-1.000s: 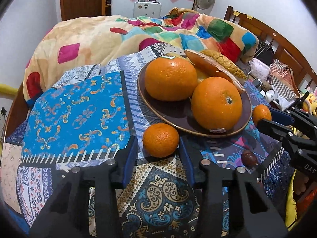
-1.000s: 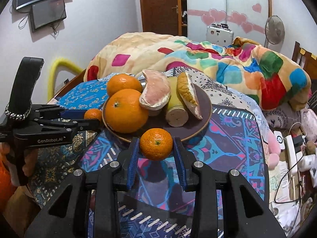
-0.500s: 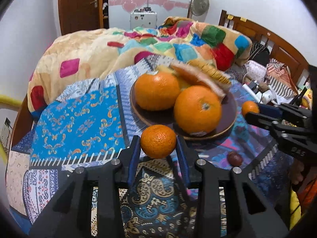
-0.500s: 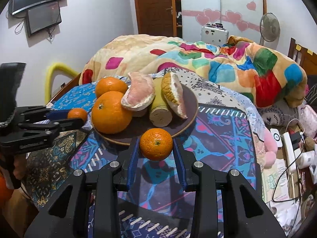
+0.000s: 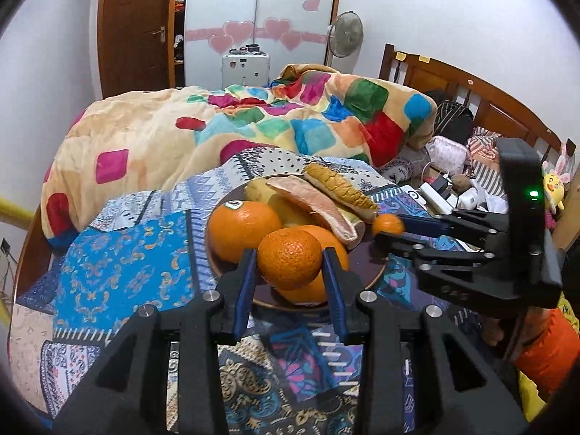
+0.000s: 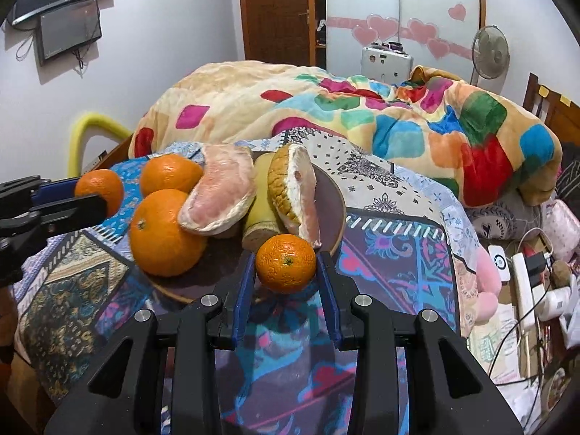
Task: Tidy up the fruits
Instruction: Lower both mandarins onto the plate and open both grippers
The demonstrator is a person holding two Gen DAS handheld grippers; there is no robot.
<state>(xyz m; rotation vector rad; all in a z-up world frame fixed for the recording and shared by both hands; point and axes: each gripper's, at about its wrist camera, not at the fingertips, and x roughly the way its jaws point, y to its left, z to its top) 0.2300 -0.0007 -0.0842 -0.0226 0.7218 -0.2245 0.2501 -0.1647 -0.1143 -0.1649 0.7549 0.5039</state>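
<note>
A brown plate (image 5: pixel 366 272) (image 6: pixel 331 195) on the patterned table holds two large oranges (image 5: pixel 241 230) (image 6: pixel 165 232), pomelo wedges (image 6: pixel 221 195) and a yellow piece. My left gripper (image 5: pixel 290 264) is shut on a small tangerine (image 5: pixel 289 258), held in the air over the plate's near edge. My right gripper (image 6: pixel 286 264) is shut on another small tangerine (image 6: pixel 286 262), held above the plate's near rim. Each gripper shows in the other's view, holding its tangerine (image 5: pixel 388 224) (image 6: pixel 98 190).
A patchwork cloth (image 5: pixel 119 275) covers the round table. A colourful quilt (image 5: pixel 253 123) lies on the bed behind. Chargers and cables (image 6: pixel 525 275) lie on the right. A wooden headboard (image 5: pixel 464 90) is at the back right.
Both grippers have lifted their tangerines off the table and moved them up toward the plate. The left one went from open around its tangerine to shut on it.
</note>
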